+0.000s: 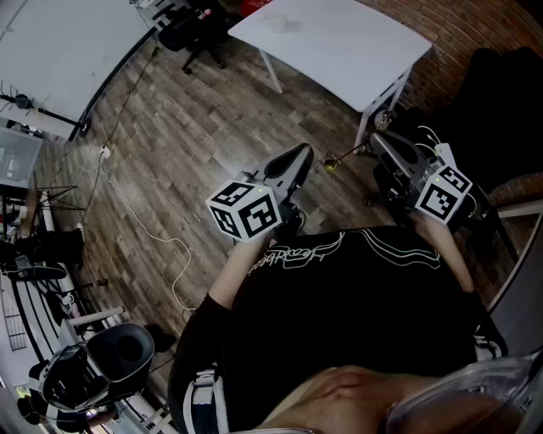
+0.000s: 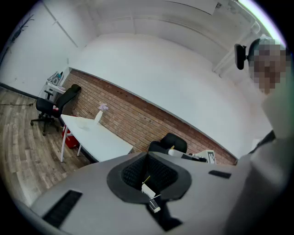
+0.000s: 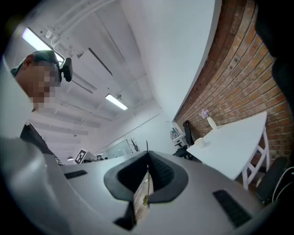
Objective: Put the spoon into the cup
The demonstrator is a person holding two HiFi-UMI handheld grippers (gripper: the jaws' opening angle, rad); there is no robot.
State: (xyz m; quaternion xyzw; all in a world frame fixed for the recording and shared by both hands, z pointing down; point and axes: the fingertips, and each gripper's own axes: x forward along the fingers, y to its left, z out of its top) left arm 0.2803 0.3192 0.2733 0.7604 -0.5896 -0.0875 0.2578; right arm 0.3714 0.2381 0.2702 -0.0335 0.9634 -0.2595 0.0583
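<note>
Closest to us is our own black shirt [image 1: 356, 297], and beyond it both tools are held out over the wooden floor [image 1: 195, 127], well short of the counter [image 1: 339, 51]. Our right tool [image 1: 377, 142] is closed tight, and a slim gold-coloured spoon [image 1: 344, 158] juts from its tip, its bowl free and pointing toward our left tool [image 1: 297, 157]. We judge the pinch sits near the end of the handle. The left tool is closed too, pads meeting, carrying nothing we can name; only a small white tab [image 2: 148, 188] shows at the seam. The spoon looks light, stiff and smooth, probably metal. Gripped so far back it could pivot or slide between the pads, so a firm pinch flat on the handle suits it. A drop would hardly hurt it, but it would land on the floor short of the counter. The cup [image 1: 276, 21], small and pale, stands toward the counter's far edge, well apart from the spoon. It looks light enough to tip if the rim is knocked, so we think the bowl should enter from above.
</note>
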